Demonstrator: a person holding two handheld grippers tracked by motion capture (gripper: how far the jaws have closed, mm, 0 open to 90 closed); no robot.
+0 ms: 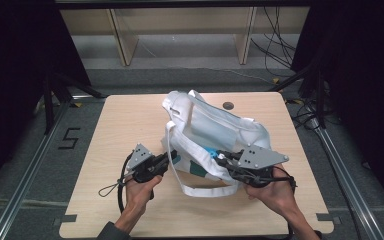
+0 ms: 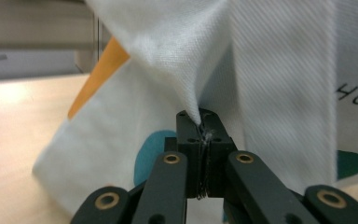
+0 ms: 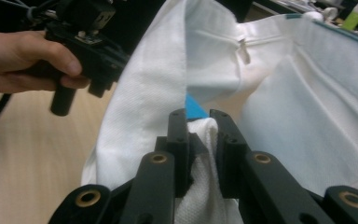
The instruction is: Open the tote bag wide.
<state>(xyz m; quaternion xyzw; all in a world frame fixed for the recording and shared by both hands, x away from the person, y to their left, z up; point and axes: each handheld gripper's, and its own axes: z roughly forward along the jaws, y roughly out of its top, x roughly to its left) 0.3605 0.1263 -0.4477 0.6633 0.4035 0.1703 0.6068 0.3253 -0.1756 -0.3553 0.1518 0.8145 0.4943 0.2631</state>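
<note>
One white tote bag [image 1: 215, 135] mid-table [image 1: 130, 125], slumped open; two tools: left tool [image 1: 172, 156] clamped tight on bag's near-left edge; right tool [image 1: 219, 156] pinching bunched fabric at near-right rim.

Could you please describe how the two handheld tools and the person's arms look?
Both tools are black. The left tool and the right tool each carry a grey three-cornered plate dotted with small screws on top. Their black link jaws show brass-coloured pivot pins. A black cable loops from the left tool. A dark sleeve cuff covers the left forearm.
</note>
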